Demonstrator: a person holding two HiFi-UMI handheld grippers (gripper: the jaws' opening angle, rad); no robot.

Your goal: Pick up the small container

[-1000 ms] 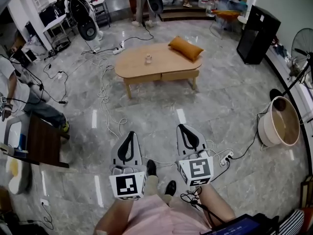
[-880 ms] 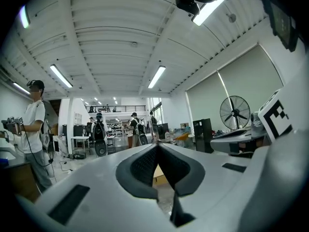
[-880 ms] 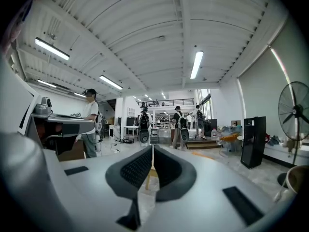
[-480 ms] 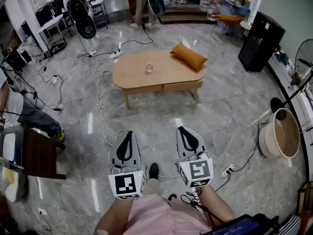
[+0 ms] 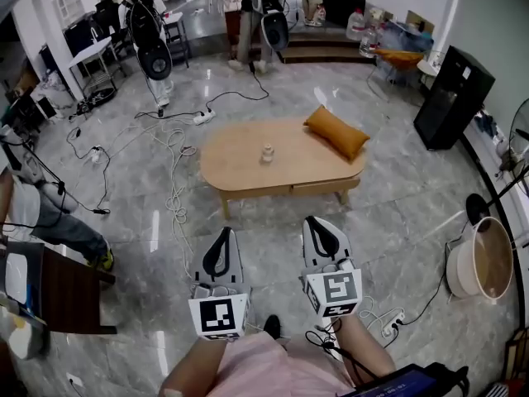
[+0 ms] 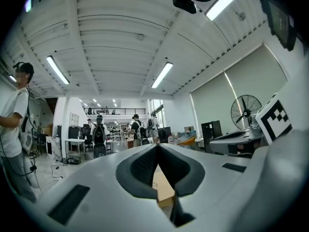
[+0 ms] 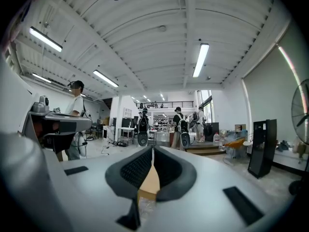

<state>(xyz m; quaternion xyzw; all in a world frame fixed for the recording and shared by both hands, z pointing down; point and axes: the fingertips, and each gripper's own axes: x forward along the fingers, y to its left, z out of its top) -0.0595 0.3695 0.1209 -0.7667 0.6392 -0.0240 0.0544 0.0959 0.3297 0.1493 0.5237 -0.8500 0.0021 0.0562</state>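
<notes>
The small container (image 5: 267,153) is a pale jar standing near the middle of the low oval wooden table (image 5: 240,172), well ahead of me across the floor. An orange cushion (image 5: 336,132) lies on the table's right end. My left gripper (image 5: 225,232) and right gripper (image 5: 315,221) are held side by side in front of my body, pointing at the table and far short of it. Both are shut with nothing in them. A strip of the table's wood (image 6: 162,187) shows through the left gripper view's jaw opening, and another strip of that wood (image 7: 149,182) through the right one's.
Cables (image 5: 175,190) trail over the marble floor left of the table, with a power strip (image 5: 202,117) behind it. A black cabinet (image 5: 453,98) and a beige basin (image 5: 479,260) stand at the right. A dark side table (image 5: 70,292) and a seated person (image 5: 50,217) are at the left.
The table and container now sit lower and nearer in the head view, shifted slightly right. Both grippers stay shut and have dropped a little in the frame.
</notes>
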